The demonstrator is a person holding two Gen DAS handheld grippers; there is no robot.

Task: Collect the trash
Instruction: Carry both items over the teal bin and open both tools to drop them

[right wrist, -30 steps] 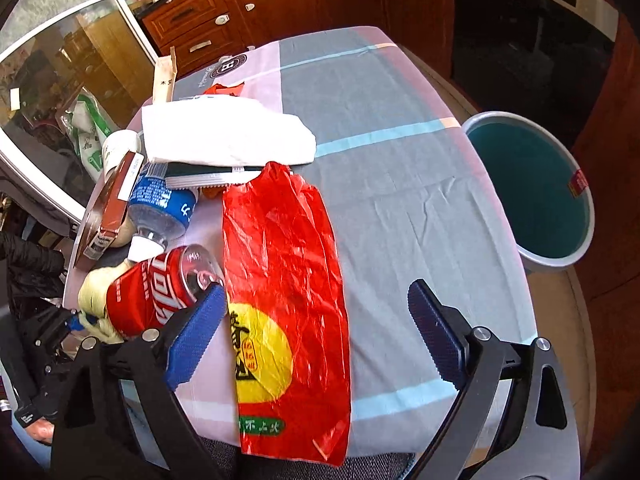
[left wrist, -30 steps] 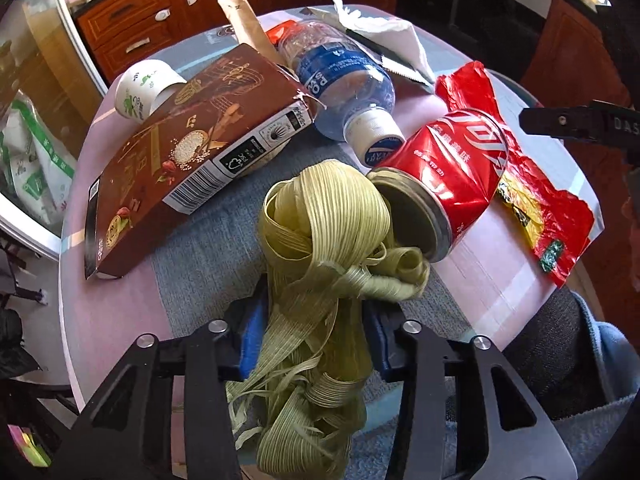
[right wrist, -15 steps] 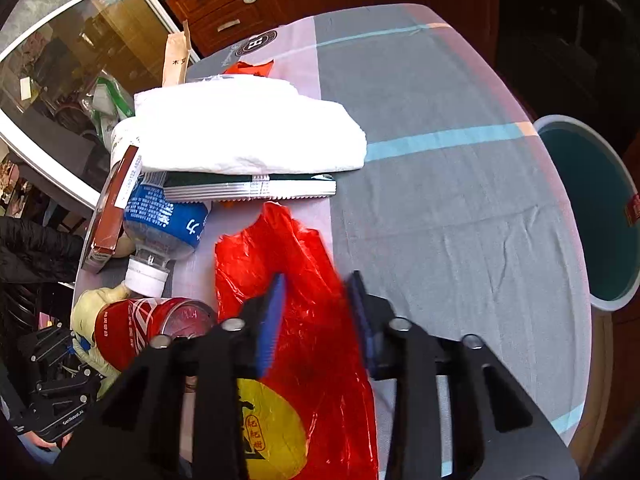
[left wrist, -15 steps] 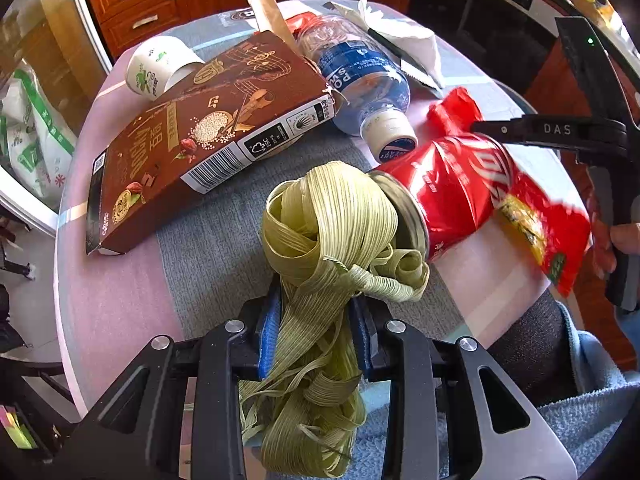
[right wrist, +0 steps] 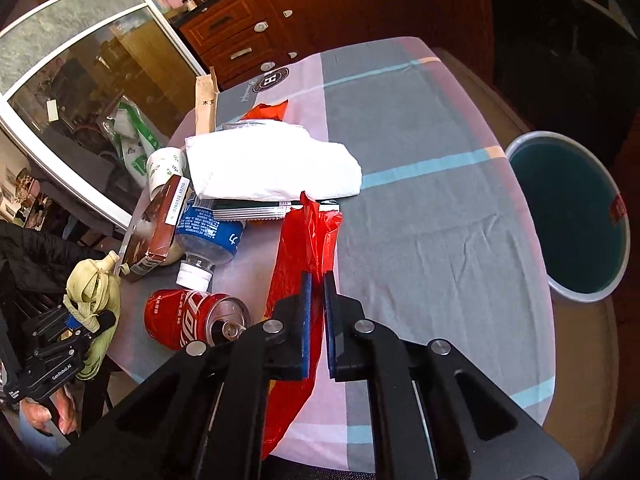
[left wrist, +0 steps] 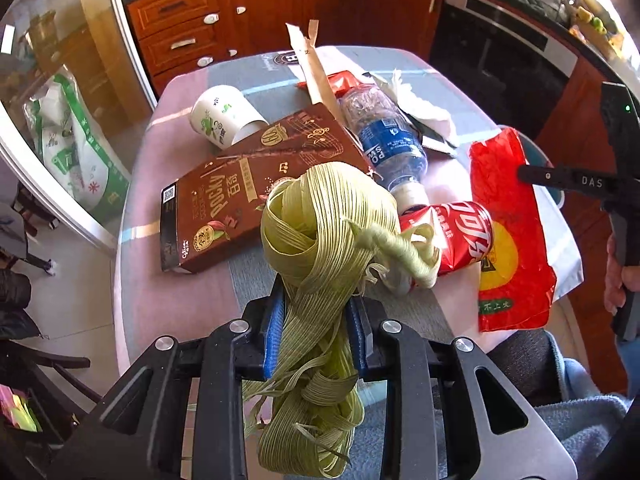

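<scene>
Both hands were loaded at this point: the left gripper was clamped on a bundle of yellow-green raffia ribbon, held clear above the table edge, and the right gripper had just been closing and was pinched tight on the red plastic wrapper, which hung limp between the pads while its far end still lay on the cloth. I'd say the trick was to lift that wrapper straight up before swinging toward the bin, since it's floppy and could drag the cola can or the water bottle beside it. The bin stood on the floor just off the table's right side, looking empty. Still on the table: a Pocky box, a paper cup on its side, and a white tissue. The table had a grey-and-pink cloth with light blue stripes, a bit wrinkled, and reddish wood kitchen cabinets ran behind it
</scene>
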